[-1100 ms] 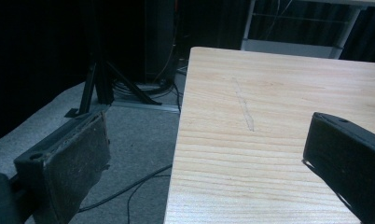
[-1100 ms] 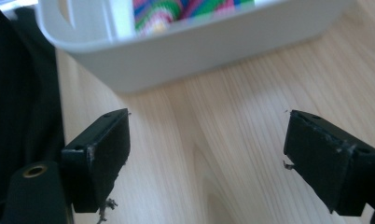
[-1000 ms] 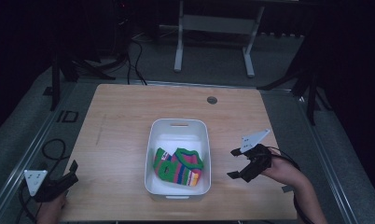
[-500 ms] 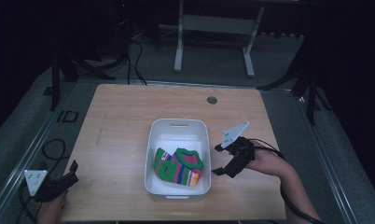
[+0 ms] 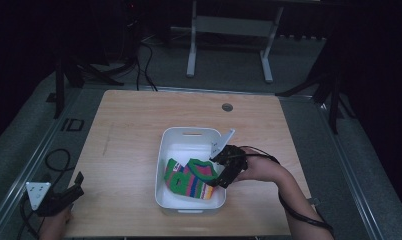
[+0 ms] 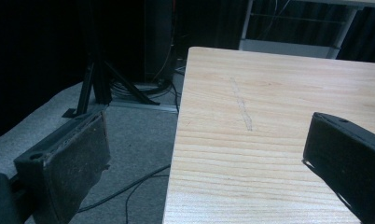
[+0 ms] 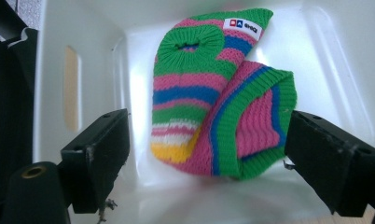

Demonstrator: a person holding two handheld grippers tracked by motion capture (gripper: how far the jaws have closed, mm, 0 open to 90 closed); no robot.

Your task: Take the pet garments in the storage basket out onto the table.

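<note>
A striped knitted hat (image 5: 189,179) (image 7: 213,98) in green, pink, blue and yellow lies folded in a white plastic bin (image 5: 174,137) (image 7: 330,51) near the table's front middle. My right gripper (image 5: 220,172) (image 7: 206,158) hangs open over the bin's right side, its jaws on either side of the hat's near end without touching it. My left gripper (image 5: 73,186) (image 6: 206,163) stands open at the table's front left corner, one jaw over the floor and the other over the wood, with nothing between them.
The wooden table (image 5: 134,125) (image 6: 269,93) has a round grommet (image 5: 227,107) near its back edge. Cables and black stand legs (image 6: 106,84) lie on the grey floor to the left. A metal frame (image 5: 229,30) stands behind the table.
My right gripper has moved left from the table's right side to over the bin and the hat. The left gripper has stayed put.
</note>
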